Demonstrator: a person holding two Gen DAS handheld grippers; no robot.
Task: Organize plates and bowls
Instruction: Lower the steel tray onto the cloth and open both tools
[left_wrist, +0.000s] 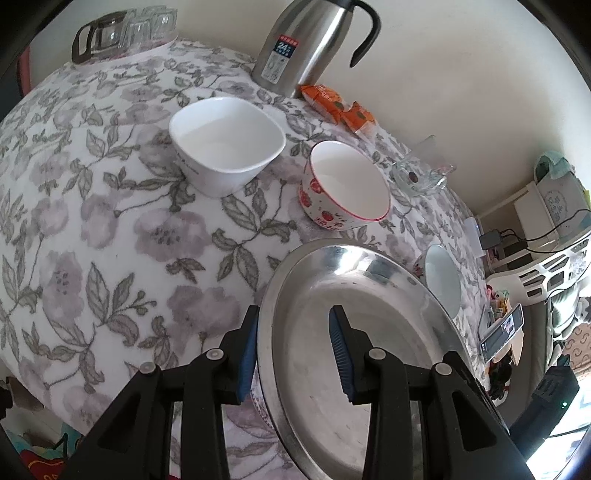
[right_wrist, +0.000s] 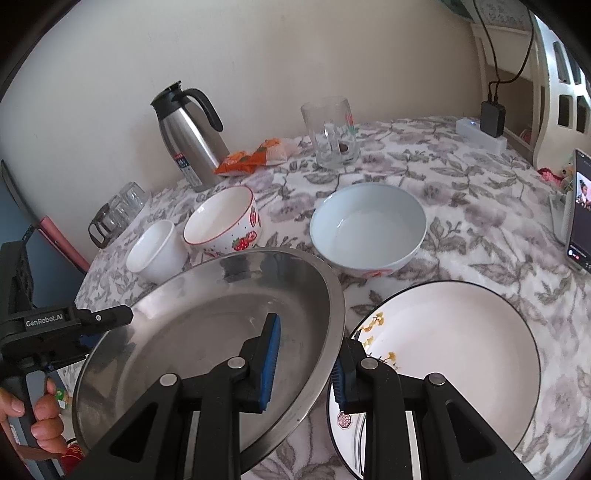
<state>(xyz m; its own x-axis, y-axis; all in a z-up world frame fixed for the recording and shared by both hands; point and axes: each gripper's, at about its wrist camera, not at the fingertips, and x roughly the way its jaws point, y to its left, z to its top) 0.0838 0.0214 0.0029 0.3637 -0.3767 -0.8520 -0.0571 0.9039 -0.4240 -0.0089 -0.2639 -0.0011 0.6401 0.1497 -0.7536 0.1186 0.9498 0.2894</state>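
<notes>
A steel plate (left_wrist: 354, 325) (right_wrist: 207, 332) is tilted above the flowered table. My left gripper (left_wrist: 293, 354) straddles its left rim, one finger outside, one inside; it also shows in the right wrist view (right_wrist: 107, 325). My right gripper (right_wrist: 306, 362) straddles its right rim the same way. Both jaws stand wide, with gaps to the rim. A white plate with a black rim (right_wrist: 450, 354) lies to the right. A pale blue bowl (right_wrist: 369, 225) (left_wrist: 441, 277), a strawberry bowl (right_wrist: 221, 221) (left_wrist: 343, 184) and a white square bowl (left_wrist: 225, 140) (right_wrist: 157, 249) stand behind.
A steel thermos jug (left_wrist: 306, 40) (right_wrist: 188, 136), orange snack packets (right_wrist: 251, 157) (left_wrist: 336, 107), a glass mug (right_wrist: 332, 133) and small glasses (left_wrist: 122, 33) stand near the wall. A phone (right_wrist: 580, 210) leans at the right edge.
</notes>
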